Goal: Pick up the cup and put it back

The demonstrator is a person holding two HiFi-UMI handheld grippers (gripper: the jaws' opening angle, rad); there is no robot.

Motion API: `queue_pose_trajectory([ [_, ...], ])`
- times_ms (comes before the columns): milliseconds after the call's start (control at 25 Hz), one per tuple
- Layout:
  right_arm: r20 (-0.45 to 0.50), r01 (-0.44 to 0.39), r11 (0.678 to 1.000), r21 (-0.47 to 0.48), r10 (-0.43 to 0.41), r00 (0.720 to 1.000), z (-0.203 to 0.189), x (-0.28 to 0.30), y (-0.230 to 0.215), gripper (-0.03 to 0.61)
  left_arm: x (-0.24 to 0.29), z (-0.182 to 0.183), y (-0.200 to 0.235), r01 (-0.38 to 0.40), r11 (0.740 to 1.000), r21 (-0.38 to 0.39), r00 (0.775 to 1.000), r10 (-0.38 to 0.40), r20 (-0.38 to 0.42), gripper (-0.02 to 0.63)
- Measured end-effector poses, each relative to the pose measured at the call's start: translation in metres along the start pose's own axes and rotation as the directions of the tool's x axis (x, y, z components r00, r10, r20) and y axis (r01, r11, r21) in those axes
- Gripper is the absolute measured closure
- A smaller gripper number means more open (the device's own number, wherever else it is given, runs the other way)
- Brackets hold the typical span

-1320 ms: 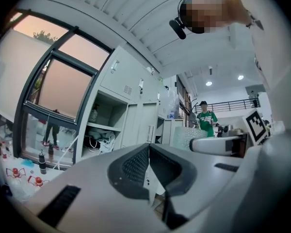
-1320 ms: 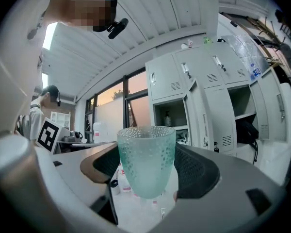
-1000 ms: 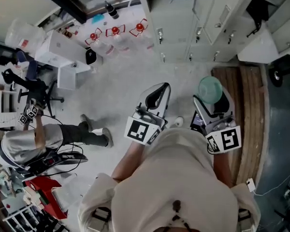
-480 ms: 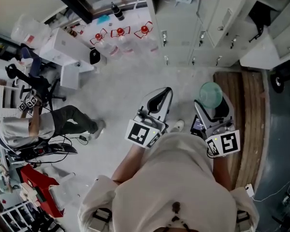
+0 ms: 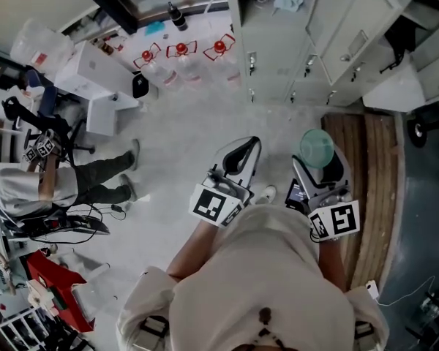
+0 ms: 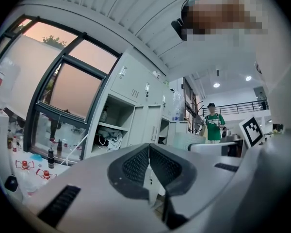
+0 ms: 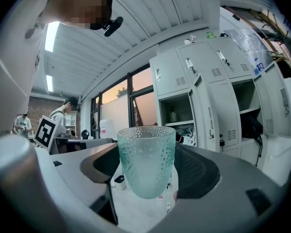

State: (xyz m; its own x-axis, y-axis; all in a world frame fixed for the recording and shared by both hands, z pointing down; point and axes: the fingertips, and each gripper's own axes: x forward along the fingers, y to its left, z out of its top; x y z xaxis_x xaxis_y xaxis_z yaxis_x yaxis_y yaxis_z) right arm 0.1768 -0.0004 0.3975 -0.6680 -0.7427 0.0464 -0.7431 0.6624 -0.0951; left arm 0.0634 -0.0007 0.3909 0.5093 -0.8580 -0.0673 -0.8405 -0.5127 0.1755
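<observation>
A pale green dimpled glass cup (image 7: 146, 160) stands upright between the jaws of my right gripper (image 7: 146, 174), which is shut on it. In the head view the cup (image 5: 317, 148) shows from above at the tip of the right gripper (image 5: 320, 161), held over the edge of a wooden surface (image 5: 371, 167). My left gripper (image 5: 239, 154) is held beside it to the left, over the floor. In the left gripper view its jaws (image 6: 149, 168) are pressed together with nothing between them.
Grey metal lockers (image 5: 307, 35), some with open doors, stand ahead. Plastic bottles with red caps (image 5: 181, 50) sit on the floor by white boxes (image 5: 95, 72). Another person (image 5: 51, 189) stands at the left among cables and gear.
The person at the left has shifted their legs further left. Both grippers and the cup have stayed almost still, drifting slightly as the view moved.
</observation>
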Motion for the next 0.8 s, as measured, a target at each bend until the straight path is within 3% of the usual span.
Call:
queue_pose_trajectory([
  [360,-0.035,0.048,0.999,-0.017,-0.048,0.998,0.012,0.08,-0.004,0.238,0.032,0.02,0.077,0.038,0.999,-0.025,0.999,-0.038,0.011,0.604],
  [800,-0.014,0.164,0.986,-0.025,-0.164,0.986,0.024,0.176,0.003,0.238,0.068,0.05,0.164,0.189,0.982,0.002,0.982,-0.189,0.018,0.604],
])
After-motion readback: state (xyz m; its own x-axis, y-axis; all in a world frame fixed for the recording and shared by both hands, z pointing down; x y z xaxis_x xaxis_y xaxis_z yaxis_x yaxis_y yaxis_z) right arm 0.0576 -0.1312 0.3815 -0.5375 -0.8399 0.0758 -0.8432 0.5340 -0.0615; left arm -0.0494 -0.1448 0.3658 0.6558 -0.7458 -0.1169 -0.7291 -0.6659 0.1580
